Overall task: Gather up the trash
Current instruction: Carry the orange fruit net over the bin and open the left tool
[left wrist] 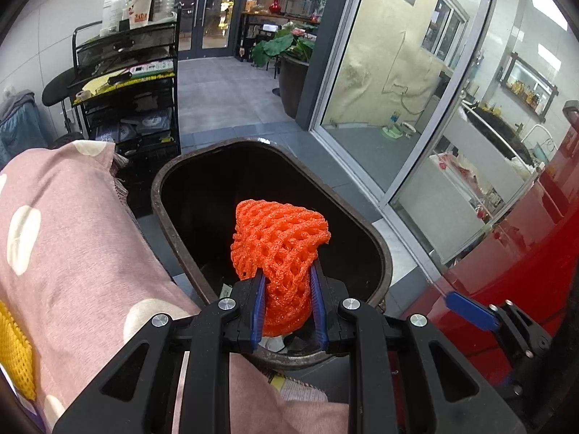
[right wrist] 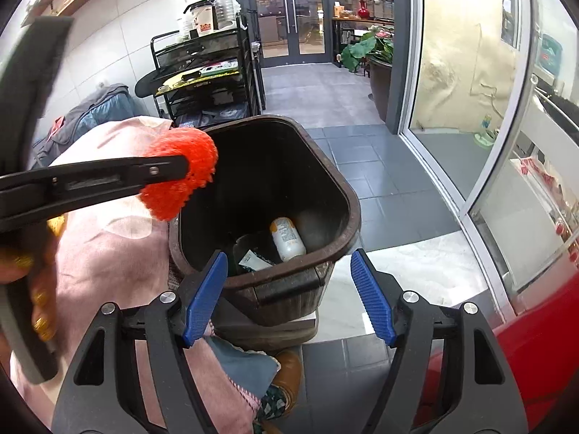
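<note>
No text can be read with certainty; the white cup on top of the black rack carries a red and yellow printed mark, too small to read; the white bottle lying in the brown bin has a printed label, its letters blurred.

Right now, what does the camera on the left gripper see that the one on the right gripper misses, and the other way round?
Only the left wrist view shows how the left gripper pinches the orange foam net between its blue pads, plus a yellow net at the left edge. Only the right wrist view looks down to the bin's bottom, where a white bottle and a crumpled wrapper lie, and shows the right gripper open and holding nothing. Both show the dark bin, the net held over it, the pink dotted cloth and the black shelf cart.
</note>
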